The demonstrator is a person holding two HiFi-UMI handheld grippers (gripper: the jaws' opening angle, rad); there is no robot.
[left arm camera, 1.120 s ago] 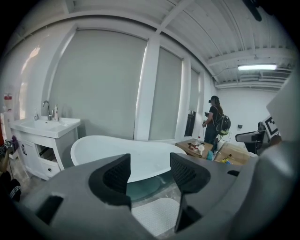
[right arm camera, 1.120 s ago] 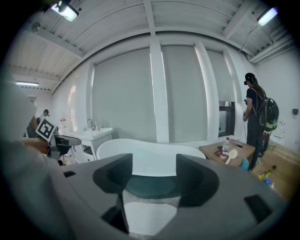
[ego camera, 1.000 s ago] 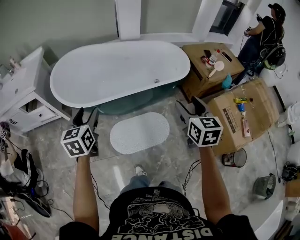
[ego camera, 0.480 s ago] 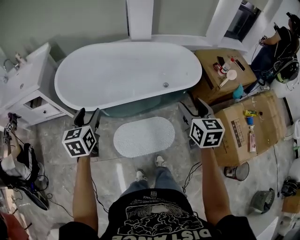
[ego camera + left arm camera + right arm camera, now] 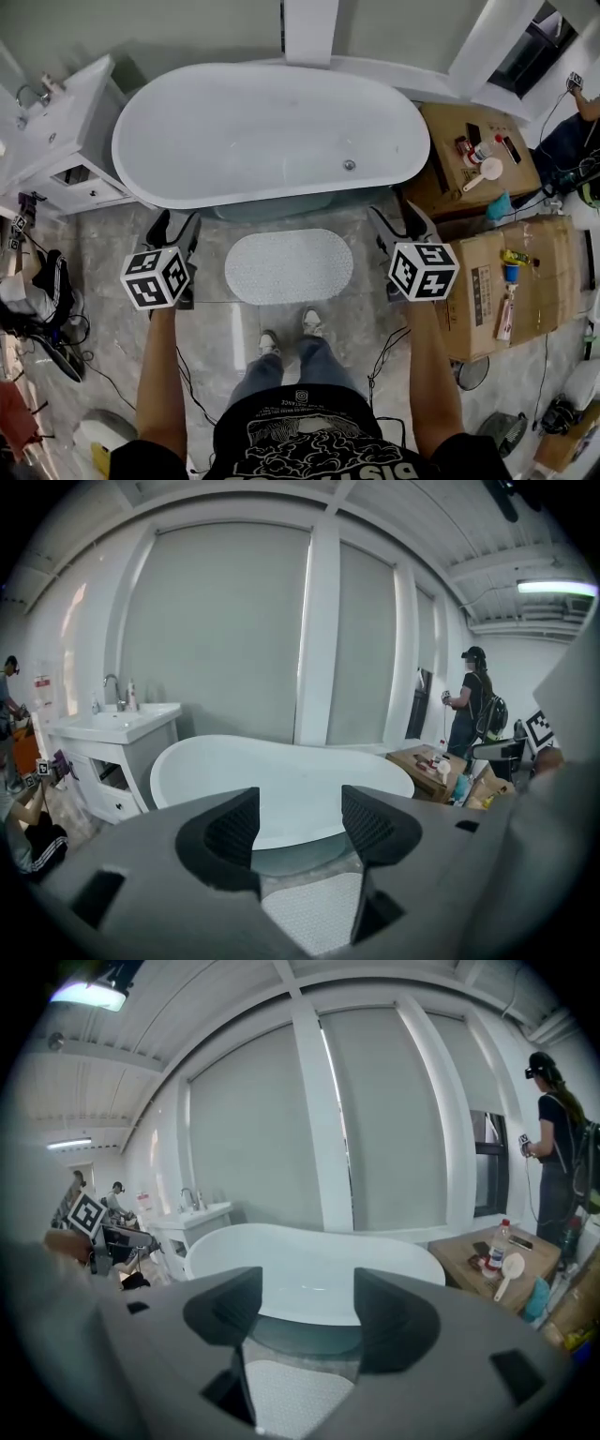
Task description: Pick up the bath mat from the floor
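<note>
The person's shoes (image 5: 312, 322) now stand side by side on the floor (image 5: 216, 328) just short of the mat (image 5: 289, 266); a second ago only one showed, so the person seems to have stepped up and squared to it. The left tool (image 5: 173, 225) and right tool (image 5: 398, 223) are held above the floor, one on each side of the mat, jaws apart and empty. The mat lies flat and untouched just before the tub (image 5: 272, 131), so reaching down to grasp it likely comes next.
</note>
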